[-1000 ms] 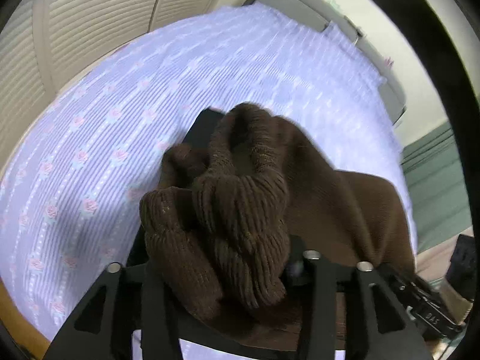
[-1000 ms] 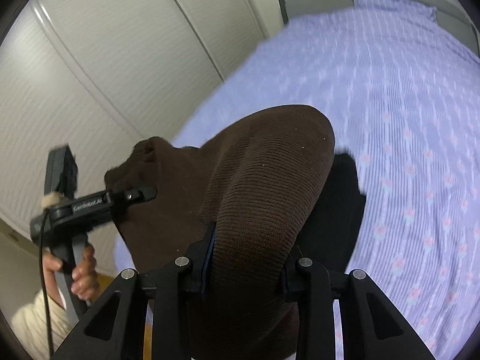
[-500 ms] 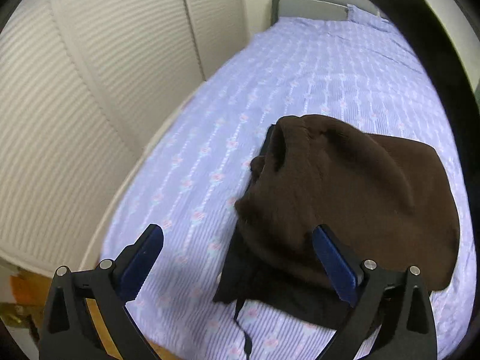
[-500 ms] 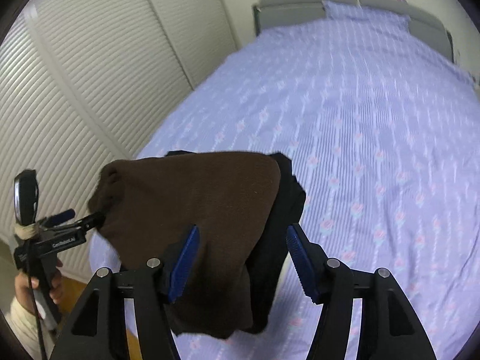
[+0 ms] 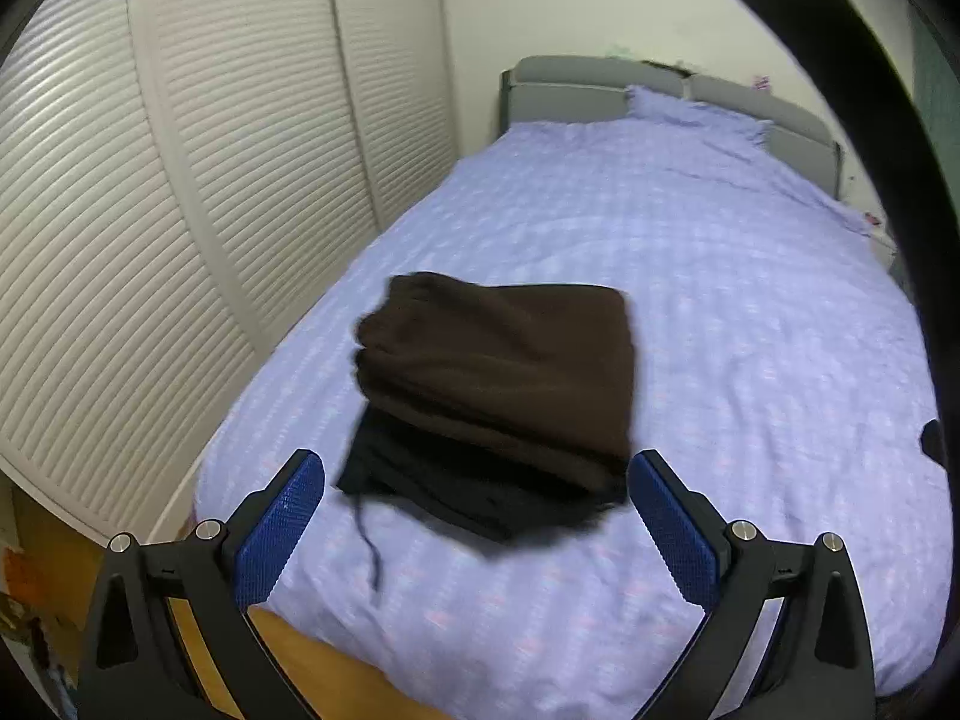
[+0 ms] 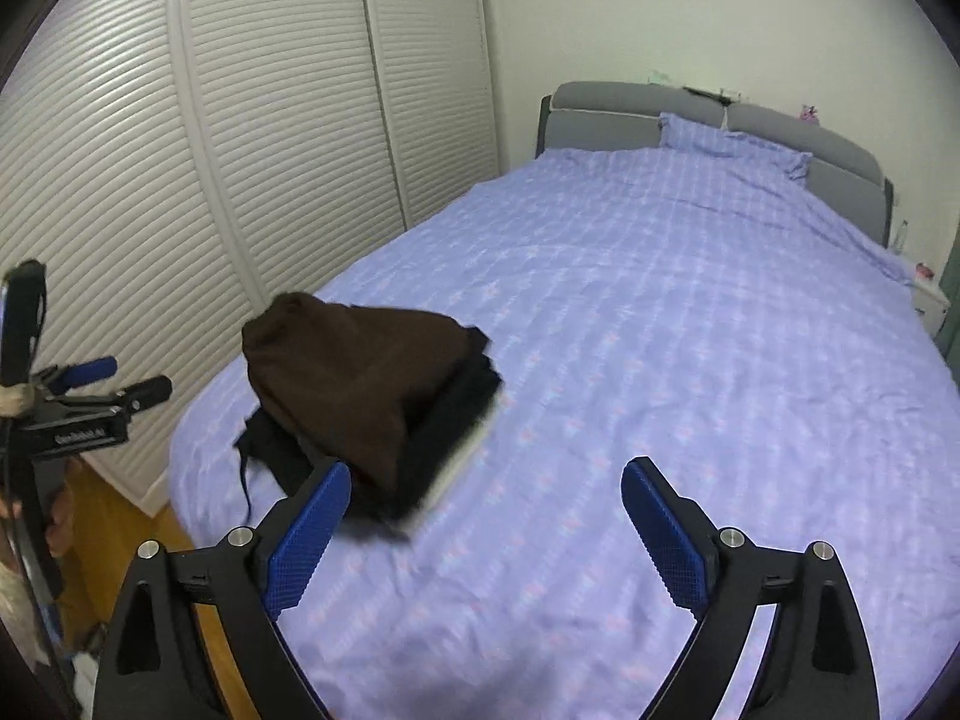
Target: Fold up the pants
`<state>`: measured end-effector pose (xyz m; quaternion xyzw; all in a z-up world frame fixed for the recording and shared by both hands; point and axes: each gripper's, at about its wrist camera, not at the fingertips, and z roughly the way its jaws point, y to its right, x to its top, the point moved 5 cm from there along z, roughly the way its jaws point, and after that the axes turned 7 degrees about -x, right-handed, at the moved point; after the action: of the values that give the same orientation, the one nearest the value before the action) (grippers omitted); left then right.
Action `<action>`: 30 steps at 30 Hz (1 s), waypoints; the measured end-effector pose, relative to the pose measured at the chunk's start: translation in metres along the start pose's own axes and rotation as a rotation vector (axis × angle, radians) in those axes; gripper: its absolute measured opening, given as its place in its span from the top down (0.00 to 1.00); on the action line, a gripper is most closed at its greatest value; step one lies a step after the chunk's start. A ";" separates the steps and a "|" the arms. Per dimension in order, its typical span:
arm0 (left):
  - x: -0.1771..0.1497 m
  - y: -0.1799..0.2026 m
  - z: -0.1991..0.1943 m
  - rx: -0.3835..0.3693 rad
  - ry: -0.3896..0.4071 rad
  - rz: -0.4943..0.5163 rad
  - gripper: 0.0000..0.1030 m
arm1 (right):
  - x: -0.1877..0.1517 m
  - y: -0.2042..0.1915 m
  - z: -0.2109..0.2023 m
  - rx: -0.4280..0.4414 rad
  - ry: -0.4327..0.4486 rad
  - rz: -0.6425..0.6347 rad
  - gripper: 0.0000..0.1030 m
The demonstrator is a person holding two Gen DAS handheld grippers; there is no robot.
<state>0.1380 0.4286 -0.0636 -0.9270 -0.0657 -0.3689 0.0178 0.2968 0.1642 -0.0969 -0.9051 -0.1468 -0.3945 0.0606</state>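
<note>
Folded brown pants (image 5: pixel 504 360) lie on top of a folded black garment (image 5: pixel 456 486) near the foot of the bed; the stack also shows in the right wrist view (image 6: pixel 360 378). My left gripper (image 5: pixel 480 522) is open and empty, held back from the stack, above the bed's near edge. My right gripper (image 6: pixel 483 522) is open and empty, to the right of the stack. The left gripper's fingers (image 6: pixel 96 384) show at the left of the right wrist view.
The bed (image 6: pixel 690 330) has a lilac patterned cover, a pillow (image 6: pixel 732 138) and a grey headboard (image 6: pixel 612 108). White louvred wardrobe doors (image 5: pixel 210 180) run along the left. Wooden floor (image 5: pixel 312 660) shows below the bed's foot. A black cord (image 5: pixel 366 540) trails from the black garment.
Both grippers let go of the brown pants and pulled back and up from the stack. The pants now lie flat on the black garment.
</note>
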 end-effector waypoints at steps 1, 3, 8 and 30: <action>-0.010 0.019 -0.010 -0.014 0.004 0.003 0.00 | -0.010 0.010 -0.010 -0.008 -0.002 0.002 0.10; -0.022 0.041 -0.021 -0.029 0.007 0.008 0.00 | -0.030 0.031 -0.032 -0.024 -0.009 0.013 0.10; -0.063 0.101 -0.040 -0.060 0.021 0.027 0.00 | -0.083 0.082 -0.075 -0.066 -0.023 0.054 0.09; -0.205 0.242 -0.049 -0.215 0.223 0.167 0.00 | -0.269 0.179 -0.127 -0.271 0.205 0.252 0.09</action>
<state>-0.0098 0.1622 -0.1646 -0.8792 0.0539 -0.4715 -0.0435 0.0911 -0.0929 -0.2060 -0.8714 0.0288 -0.4898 0.0018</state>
